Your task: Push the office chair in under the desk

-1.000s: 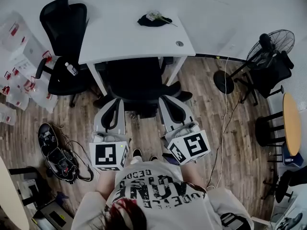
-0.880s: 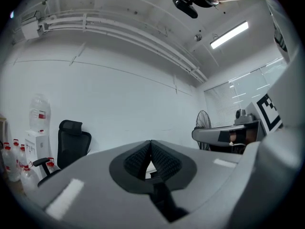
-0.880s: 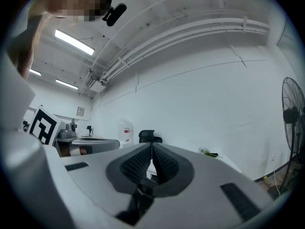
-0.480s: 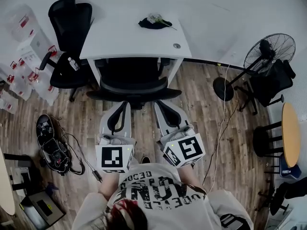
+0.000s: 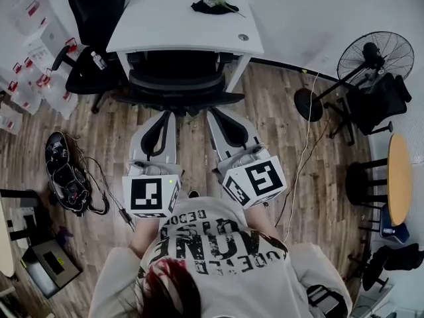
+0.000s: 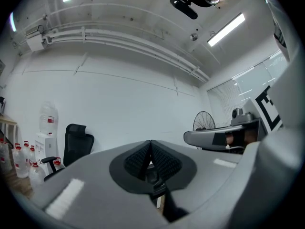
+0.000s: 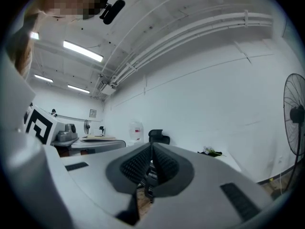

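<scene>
As a person stands on the wooden floor (image 5: 265, 144), the left gripper (image 5: 165, 115) and the right gripper (image 5: 213, 114) reach forward side by side. Each has its jaws closed pad against pad, with nothing caught between them. Their tips lie at the rear rim of the black office chair (image 5: 175, 83); whether they press on it or stop just short cannot be made out from above. The chair faces the white desk (image 5: 165, 32), its seat largely hidden beneath the desktop and only the curved back and armrests showing in front of the desk's near edge. By that reading the push is nearly finished, or already done; at most a last short nudge seems left before the closed claws can draw away. A second black chair (image 5: 93, 12) stands beside the desk's left end, a dark bundle (image 5: 212, 5) lies on the desktop's far side, and a pedestal fan (image 5: 381, 55) stands well apart to the right
</scene>
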`<state>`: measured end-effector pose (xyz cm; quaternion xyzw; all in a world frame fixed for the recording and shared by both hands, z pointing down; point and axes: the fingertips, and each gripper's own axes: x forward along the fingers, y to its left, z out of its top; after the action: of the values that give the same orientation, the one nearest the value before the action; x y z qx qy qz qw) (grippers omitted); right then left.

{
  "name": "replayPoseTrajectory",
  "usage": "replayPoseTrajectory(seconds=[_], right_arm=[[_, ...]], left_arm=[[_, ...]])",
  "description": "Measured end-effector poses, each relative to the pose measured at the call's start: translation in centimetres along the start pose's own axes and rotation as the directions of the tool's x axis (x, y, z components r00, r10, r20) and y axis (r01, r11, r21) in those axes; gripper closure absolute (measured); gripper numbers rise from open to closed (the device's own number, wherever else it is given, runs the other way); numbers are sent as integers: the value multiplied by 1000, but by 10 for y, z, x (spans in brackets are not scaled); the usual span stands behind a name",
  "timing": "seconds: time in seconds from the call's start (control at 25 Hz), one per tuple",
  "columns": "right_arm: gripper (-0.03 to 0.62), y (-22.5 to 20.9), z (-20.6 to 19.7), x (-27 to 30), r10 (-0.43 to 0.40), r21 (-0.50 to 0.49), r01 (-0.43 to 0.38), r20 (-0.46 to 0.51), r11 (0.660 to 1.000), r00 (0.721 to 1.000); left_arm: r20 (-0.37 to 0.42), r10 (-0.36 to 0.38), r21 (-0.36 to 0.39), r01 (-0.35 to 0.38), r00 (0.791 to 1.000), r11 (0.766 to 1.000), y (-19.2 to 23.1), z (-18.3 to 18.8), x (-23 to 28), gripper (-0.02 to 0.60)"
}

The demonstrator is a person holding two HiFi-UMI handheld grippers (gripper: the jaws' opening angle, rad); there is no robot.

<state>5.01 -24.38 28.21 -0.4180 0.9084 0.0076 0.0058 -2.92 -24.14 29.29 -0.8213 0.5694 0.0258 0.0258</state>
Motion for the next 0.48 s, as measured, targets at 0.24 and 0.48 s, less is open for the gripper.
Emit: replayPoseTrajectory(seconds=[0.24, 0.48], right_arm=[[574, 5, 7, 15, 31, -18, -31, 7, 999, 1000], [574, 2, 3, 30, 25, -17, -25, -23, 1000, 999]], left_arm=[[17, 1, 20, -2, 1000, 1000, 8, 5, 8, 569], [-12, 19, 6, -18, 1000, 1000, 30, 0, 17, 569]])
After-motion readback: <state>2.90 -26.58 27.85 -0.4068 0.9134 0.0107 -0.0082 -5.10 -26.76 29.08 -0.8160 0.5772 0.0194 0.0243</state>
